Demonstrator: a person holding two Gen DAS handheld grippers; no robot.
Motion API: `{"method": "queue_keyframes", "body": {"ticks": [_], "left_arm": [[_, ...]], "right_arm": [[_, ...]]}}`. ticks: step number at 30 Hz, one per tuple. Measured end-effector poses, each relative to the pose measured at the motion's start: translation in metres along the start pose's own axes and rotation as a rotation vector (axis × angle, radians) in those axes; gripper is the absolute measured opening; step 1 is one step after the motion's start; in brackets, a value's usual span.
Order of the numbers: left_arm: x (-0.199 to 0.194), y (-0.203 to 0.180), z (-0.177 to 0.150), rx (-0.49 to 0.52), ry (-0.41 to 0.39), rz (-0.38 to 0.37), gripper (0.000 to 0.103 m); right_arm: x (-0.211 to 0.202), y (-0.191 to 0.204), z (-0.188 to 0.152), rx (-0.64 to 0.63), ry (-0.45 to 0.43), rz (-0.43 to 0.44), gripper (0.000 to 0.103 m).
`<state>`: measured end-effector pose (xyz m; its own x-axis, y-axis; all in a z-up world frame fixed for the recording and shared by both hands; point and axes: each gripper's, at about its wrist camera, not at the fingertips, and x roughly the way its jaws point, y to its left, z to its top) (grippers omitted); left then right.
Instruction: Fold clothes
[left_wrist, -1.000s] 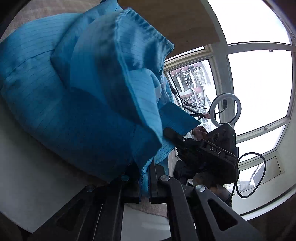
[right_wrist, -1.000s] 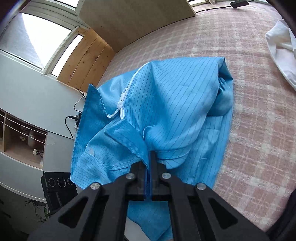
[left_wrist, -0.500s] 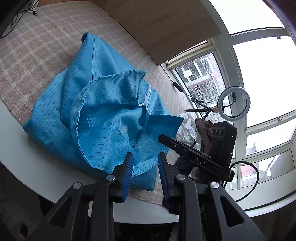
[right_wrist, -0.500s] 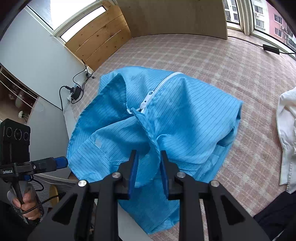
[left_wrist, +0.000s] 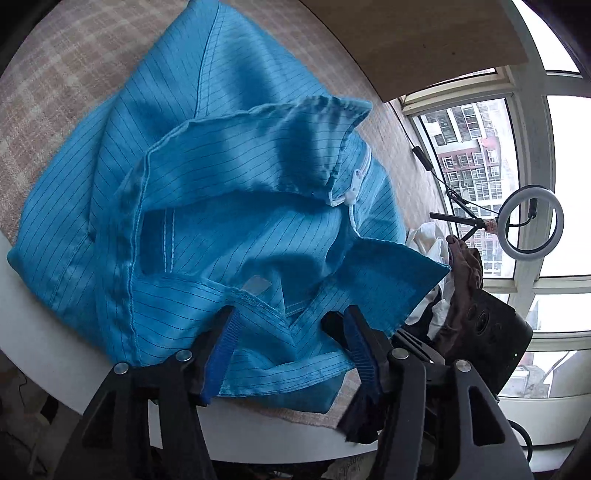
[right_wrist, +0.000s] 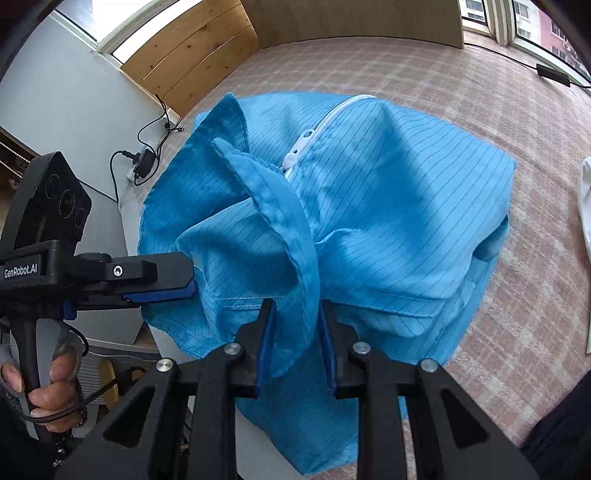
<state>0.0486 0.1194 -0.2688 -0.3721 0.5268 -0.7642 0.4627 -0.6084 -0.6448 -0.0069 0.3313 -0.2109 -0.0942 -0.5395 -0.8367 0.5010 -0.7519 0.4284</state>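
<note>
Your left gripper (left_wrist: 291, 332) has its jaws spreading at this moment, with a hem fold of the bright blue pinstriped zip-front garment (left_wrist: 229, 206) lying between the blue pads (left_wrist: 221, 350) but not pressed by them. Your right gripper (right_wrist: 295, 332) stands partly spread; a raised flap of the same garment (right_wrist: 369, 221) hangs down between its pads (right_wrist: 266, 339), and whether the cloth is pinched there cannot be told.

The garment lies crumpled in a heap on the pink-and-cream checked cloth (right_wrist: 424, 74) that covers the table, and its near hem spills over the table's white edge (left_wrist: 44, 332) toward you. Its white zipper (right_wrist: 306, 140) runs up the middle of the heap, away from both grippers. In the right wrist view the left gripper (right_wrist: 184, 284) comes at the garment from its left side, its pad touching the cloth's edge, with your hand (right_wrist: 48, 387) around the handle below.

To the right of the garment, apart from it, lies a white cloth (right_wrist: 585, 251). Seen from the left wrist, white and dark brown clothes (left_wrist: 454, 266) pile just past the garment's far corner, next to the body of the right gripper, and a white ring light (left_wrist: 530, 223) stands before the window beyond. A pale wooden board (right_wrist: 351, 22) stands at the table's far end, and a black cable (right_wrist: 554, 72) lies on the checked cloth well past the garment.
</note>
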Motion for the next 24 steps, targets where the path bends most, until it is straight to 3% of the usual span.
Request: {"method": "queue_keyframes", "body": {"ticks": [3, 4, 5, 6, 7, 8, 12, 18, 19, 24], "left_arm": [[0.017, 0.0, 0.003, -0.004, 0.013, -0.007, 0.05], [0.018, 0.003, 0.003, -0.014, 0.009, -0.021, 0.038], [0.018, 0.006, 0.004, -0.025, 0.007, -0.032, 0.017], [0.019, 0.009, 0.004, -0.036, 0.006, -0.044, 0.008], [0.018, 0.011, 0.004, -0.04, 0.003, -0.055, 0.004], [0.016, 0.011, 0.004, -0.032, -0.005, -0.07, 0.003], [-0.008, 0.017, 0.002, -0.043, -0.077, -0.131, 0.001], [-0.051, 0.042, 0.009, -0.153, -0.231, -0.266, 0.001], [-0.051, 0.038, 0.009, -0.125, -0.232, -0.262, 0.001], [-0.037, 0.013, -0.005, -0.015, -0.203, -0.247, 0.001]], "right_arm": [[0.002, -0.001, 0.002, 0.015, -0.006, 0.001, 0.023], [0.002, -0.002, 0.001, 0.02, -0.008, 0.003, 0.023], [0.002, -0.003, 0.001, 0.026, -0.01, 0.005, 0.021], [0.001, -0.005, 0.0, 0.031, -0.012, 0.007, 0.017], [0.0, -0.007, -0.001, 0.039, -0.017, 0.017, 0.014], [-0.001, -0.008, -0.001, 0.049, -0.025, 0.036, 0.008], [-0.018, -0.008, -0.003, 0.058, -0.104, 0.102, 0.003], [-0.063, -0.021, -0.012, 0.189, -0.345, 0.252, 0.002], [-0.058, -0.019, -0.011, 0.189, -0.344, 0.258, 0.002], [-0.006, 0.006, -0.005, 0.191, -0.161, 0.229, 0.005]]}}
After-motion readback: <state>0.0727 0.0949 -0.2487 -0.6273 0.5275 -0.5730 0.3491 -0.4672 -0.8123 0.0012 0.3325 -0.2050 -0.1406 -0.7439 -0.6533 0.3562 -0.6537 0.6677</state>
